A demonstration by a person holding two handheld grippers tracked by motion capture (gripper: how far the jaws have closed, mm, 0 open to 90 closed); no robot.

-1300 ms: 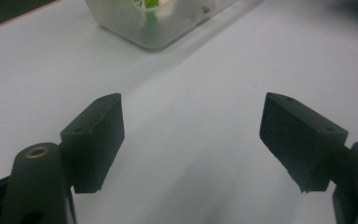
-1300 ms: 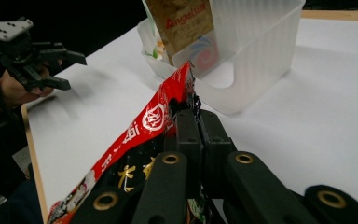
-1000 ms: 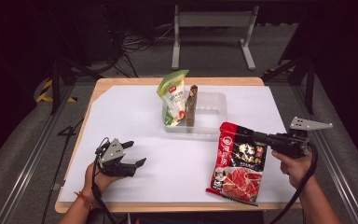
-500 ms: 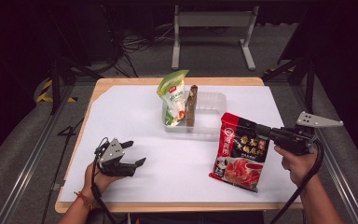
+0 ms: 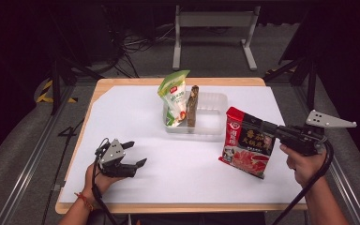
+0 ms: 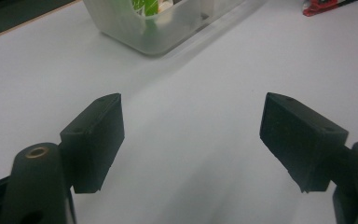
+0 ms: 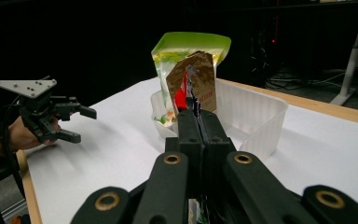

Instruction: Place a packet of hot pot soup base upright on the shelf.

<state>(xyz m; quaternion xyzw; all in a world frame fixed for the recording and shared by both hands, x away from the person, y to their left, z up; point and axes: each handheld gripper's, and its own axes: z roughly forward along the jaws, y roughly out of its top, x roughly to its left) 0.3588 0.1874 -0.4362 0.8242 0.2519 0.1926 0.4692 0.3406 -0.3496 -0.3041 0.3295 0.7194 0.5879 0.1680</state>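
Observation:
A red printed pouch hangs at the right of the table, its upper right edge pinched in my right gripper, which is shut on it. In the right gripper view the black jaws are pressed together and aimed at the tray. My left gripper rests on the white sheet at the front left, held by a hand, open with nothing between its jaws. It also appears far left in the right gripper view.
A clear plastic tray stands mid-table, holding an upright green pouch and a brown packet. A white sheet covers the wooden table. Dark floor, cables and a metal stand lie beyond the far edge.
My right gripper has risen with the red pouch, lifting its lower end up from the sheet. The left gripper has stayed where it was.

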